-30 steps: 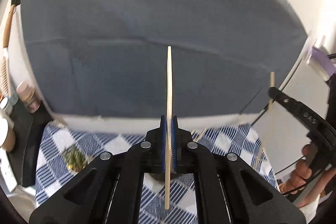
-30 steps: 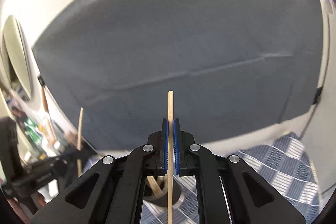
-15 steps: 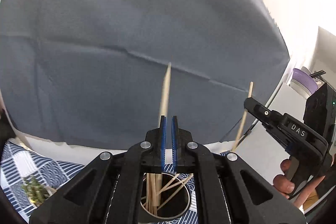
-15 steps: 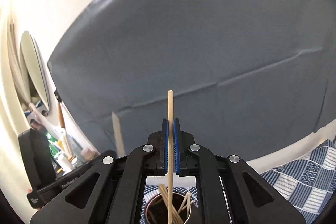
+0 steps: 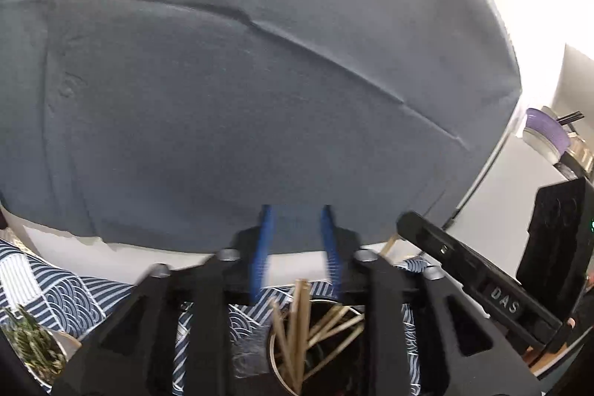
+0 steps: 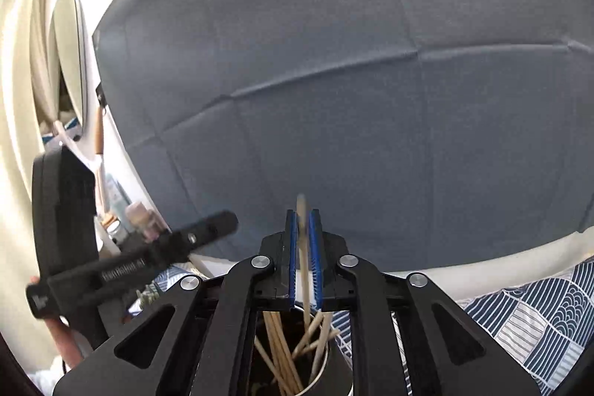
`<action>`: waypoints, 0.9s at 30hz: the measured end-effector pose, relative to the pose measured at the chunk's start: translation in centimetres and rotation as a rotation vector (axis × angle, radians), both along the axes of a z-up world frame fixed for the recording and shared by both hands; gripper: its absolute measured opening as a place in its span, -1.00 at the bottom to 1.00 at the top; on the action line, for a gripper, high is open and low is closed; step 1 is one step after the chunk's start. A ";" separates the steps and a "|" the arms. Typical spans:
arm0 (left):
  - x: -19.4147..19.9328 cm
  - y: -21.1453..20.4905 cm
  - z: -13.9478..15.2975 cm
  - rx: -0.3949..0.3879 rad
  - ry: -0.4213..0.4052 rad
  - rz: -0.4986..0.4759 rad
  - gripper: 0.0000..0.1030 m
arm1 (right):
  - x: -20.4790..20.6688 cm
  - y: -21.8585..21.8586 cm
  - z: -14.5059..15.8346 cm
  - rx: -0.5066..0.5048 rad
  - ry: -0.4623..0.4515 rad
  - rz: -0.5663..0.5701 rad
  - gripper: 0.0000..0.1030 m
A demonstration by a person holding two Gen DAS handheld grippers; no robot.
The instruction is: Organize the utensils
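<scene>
L gripper (image 5: 295,240) jaws opening, nothing between. R gripper (image 6: 304,258) jaws opening w/ chopstick (image 6: 303,247) loose between, above holder cup (image 6: 323,370) at 6 o'clock. Drop step; next: pull both grippers clear, fetch more.

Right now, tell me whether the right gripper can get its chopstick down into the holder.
Probably yes: the right gripper hangs directly over the holder, jaws opening around the chopstick, its lower end already inside.

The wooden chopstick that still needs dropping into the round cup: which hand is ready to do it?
The right. The right gripper has a thin wooden chopstick between its opening jaws, directly above the round metal cup. The left gripper is opening with nothing between its jaws.
</scene>
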State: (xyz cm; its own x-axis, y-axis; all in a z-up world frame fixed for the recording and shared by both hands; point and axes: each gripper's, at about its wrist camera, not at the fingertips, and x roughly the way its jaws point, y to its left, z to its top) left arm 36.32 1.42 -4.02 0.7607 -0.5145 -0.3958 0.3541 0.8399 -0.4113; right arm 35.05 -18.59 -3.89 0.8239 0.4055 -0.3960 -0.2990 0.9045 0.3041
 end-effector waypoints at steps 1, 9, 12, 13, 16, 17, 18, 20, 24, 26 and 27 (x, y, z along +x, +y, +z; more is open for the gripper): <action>-0.1 0.3 0.2 0.001 -0.005 0.011 -0.21 | -0.2 -0.1 0.1 -0.002 -0.007 -0.009 -0.54; -2.1 1.7 2.0 0.067 0.002 0.106 0.44 | -2.6 -0.3 2.7 -0.022 -0.062 -0.013 0.02; -3.4 2.1 2.5 0.100 0.016 0.156 0.74 | -4.1 0.1 3.9 -0.043 -0.075 -0.020 0.22; -4.0 2.4 2.7 0.108 0.023 0.172 0.76 | -4.8 0.3 4.3 -0.054 -0.083 -0.028 0.31; -5.5 3.3 2.9 0.094 0.063 0.169 0.86 | -6.9 0.3 5.4 -0.090 -0.101 -0.058 0.63; -5.8 2.9 2.9 0.092 0.075 0.167 0.86 | -7.9 0.3 5.7 -0.112 -0.109 -0.077 0.69; -6.3 2.5 3.0 0.095 0.081 0.166 0.87 | -8.8 0.4 6.0 -0.130 -0.116 -0.089 0.69; -7.6 2.2 3.2 0.116 0.093 0.165 0.88 | -10.2 0.5 6.4 -0.147 -0.115 -0.085 0.71; -10.8 1.3 3.4 0.202 0.097 0.168 0.88 | -13.2 0.7 6.7 -0.174 -0.097 -0.093 0.75; -12.5 1.5 3.5 0.249 0.084 0.179 0.88 | -15.2 0.5 6.7 -0.181 -0.090 -0.106 0.77; -13.5 1.3 3.6 0.272 0.077 0.186 0.88 | -15.8 0.3 6.6 -0.182 -0.087 -0.112 0.77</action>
State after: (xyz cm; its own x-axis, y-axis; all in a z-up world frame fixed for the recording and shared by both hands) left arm 22.84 2.76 -0.41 0.7940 -0.2374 -0.5597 0.1610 0.9699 -0.1829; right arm 19.22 -18.31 2.68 0.8940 0.2382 -0.3796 -0.2118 0.9710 0.1106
